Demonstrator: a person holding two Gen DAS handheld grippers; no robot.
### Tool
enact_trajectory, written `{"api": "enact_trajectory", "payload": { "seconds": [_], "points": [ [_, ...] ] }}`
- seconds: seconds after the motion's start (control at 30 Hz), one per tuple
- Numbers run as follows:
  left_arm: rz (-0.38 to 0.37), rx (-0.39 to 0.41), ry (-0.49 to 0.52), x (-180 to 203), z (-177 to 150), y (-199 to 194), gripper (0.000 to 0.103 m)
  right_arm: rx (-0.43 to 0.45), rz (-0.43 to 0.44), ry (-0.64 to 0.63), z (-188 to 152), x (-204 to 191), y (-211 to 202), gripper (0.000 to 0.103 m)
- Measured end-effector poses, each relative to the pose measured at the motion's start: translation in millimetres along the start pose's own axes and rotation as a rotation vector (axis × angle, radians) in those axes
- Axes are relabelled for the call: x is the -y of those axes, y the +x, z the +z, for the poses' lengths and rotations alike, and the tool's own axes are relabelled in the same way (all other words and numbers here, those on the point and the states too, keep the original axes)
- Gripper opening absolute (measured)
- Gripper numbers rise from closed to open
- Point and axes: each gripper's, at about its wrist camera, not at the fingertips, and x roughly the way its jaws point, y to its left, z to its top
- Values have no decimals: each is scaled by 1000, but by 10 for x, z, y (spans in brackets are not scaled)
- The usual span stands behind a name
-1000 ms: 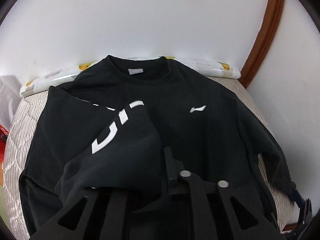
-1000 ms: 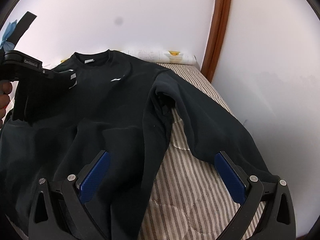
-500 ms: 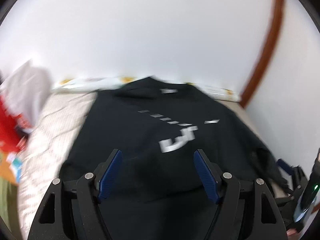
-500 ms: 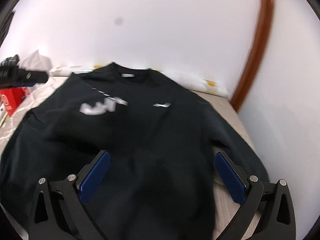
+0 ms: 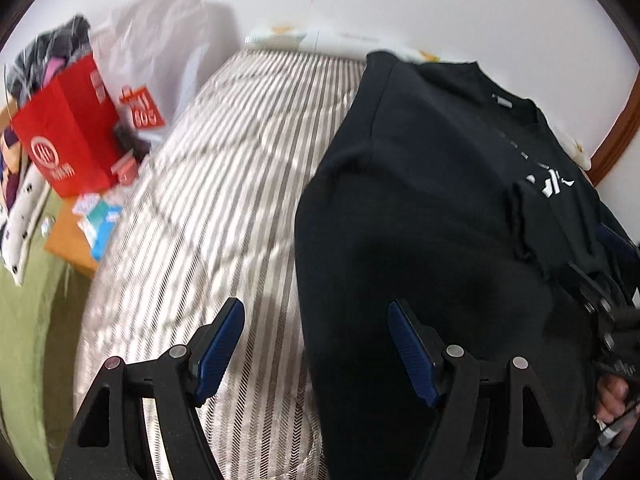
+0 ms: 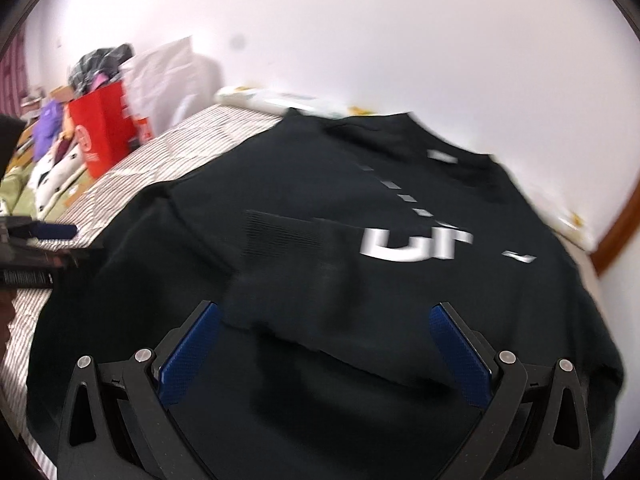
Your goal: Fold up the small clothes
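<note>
Black sweatshirt [image 6: 320, 280] lies front-up on the striped mattress [image 5: 224, 184], collar toward the wall, one sleeve [image 6: 320, 256] folded across the chest so its white lettering shows near the small chest logo. In the left wrist view the body fills the right half of the mattress; bare stripes lie to its left.

Left gripper [image 5: 316, 344]: jaws apart, nothing between them, hanging over the garment's side edge, one pad above mattress, the other above cloth. Right gripper [image 6: 324, 352]: jaws wide apart, empty, above the lower body near the folded cuff.

Handling, as judged: thick knit, soft and limp, some weight, no stiffness; it will sag and drag when lifted by one point. Not fragile, not slippery against the ribbed mattress. Best holds appear to be the hem corners or the side seam at the shoulder, pinching one layer's edge, both grippers lifting together so the folded sleeve does not slide off.

Red bag [image 5: 68, 140] and clutter sit beyond the mattress's left edge, well apart.
</note>
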Motion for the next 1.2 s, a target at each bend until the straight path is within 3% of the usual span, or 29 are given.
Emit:
{"api": "enact_trajectory", "payload": {
  "seconds": [0.07,0.1,0.17,0.2,0.3,0.4,0.63,0.7,0.87,0.97,1.03,1.1,1.2],
  "points": [
    [-25,-11,-10,-6,-38,75,72,-27,-16,-1,48,-78,179,101],
    [-21,-3,-6,-9,-69,64,72,-33,-36,10,68,-87,263,94],
    [-4,8,11,27,-77,69,72,-48,-31,35,102,-56,386,57],
    [2,11,17,40,-78,67,72,-73,-3,49,115,-24,431,29],
    [18,14,29,82,-82,69,72,-41,27,107,130,150,324,9],
    [22,14,34,87,-76,65,72,-5,39,150,159,407,134,8],
    [24,11,26,90,-69,67,72,108,-117,296,207,1376,-345,8],
    [22,8,21,83,-64,65,72,92,-184,371,129,1767,-372,8],
    [3,5,14,48,-56,58,72,-16,-234,486,-275,2394,-272,11],
    [-18,3,13,36,-51,44,72,-50,-314,498,-482,2541,-321,18],
    [-32,4,17,47,-51,33,72,-29,-302,511,-545,2605,-420,39],
    [-44,6,23,80,-55,23,72,19,-307,534,-551,2607,-531,53],
    [-50,8,35,145,-56,16,72,50,-258,481,-471,2506,-528,54]
  ]
}}
